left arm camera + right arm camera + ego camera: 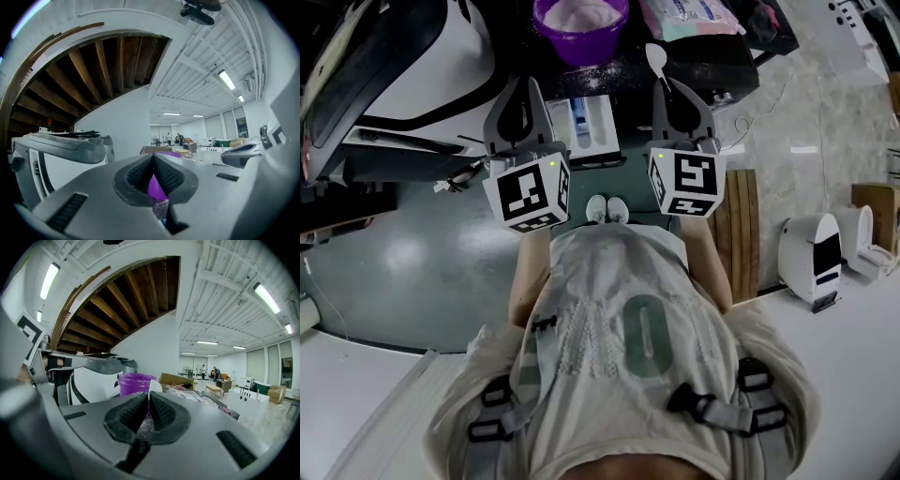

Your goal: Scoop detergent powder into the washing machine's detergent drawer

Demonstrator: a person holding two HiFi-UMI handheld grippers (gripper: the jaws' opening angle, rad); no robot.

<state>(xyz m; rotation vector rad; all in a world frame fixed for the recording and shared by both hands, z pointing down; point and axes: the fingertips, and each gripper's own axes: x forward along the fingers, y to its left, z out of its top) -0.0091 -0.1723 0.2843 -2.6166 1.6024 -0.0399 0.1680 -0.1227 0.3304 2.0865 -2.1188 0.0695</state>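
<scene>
Head view: right gripper (pixel 675 92) is at upper centre-right of the frame, with its jaws clamped on the handle of a white spoon (pixel 656 59). Right gripper view confirms this – the pads are pressed together on a thin white strip, and the spoon's head rises just above them. Cannot tell whether the spoon carries any powder.

Left gripper (pixel 525 84) is at upper centre-left. Its pads meet at the tips with nothing between them; only purple shows through the gap below.

Purple bowl (pixel 581 26) sits at top centre, with pale powder (pixel 579 11) heaped inside. The spoon's head lies just right of and below the bowl, apart from it. Spilled grains speckle the dark surface near the bowl.

Drawer (pixel 605 127) is pulled open between the two grippers, below the bowl. It has white compartments with a blue part at their left. The washer (pixel 412 66) fills the upper left.

Handling, as judged:
- The spoon looks like light, stiff plastic. Held far down the handle it could pivot in the pads, so a firm clamp and a level head are advisable.
- The powder is loose and fine and sheds at any tilt – the spilled grains suggest as much. A slow, low carry over the short way to the drawer seems best.
- The bowl looks light and may slide when scooped against. The free left gripper could steady its rim.
</scene>
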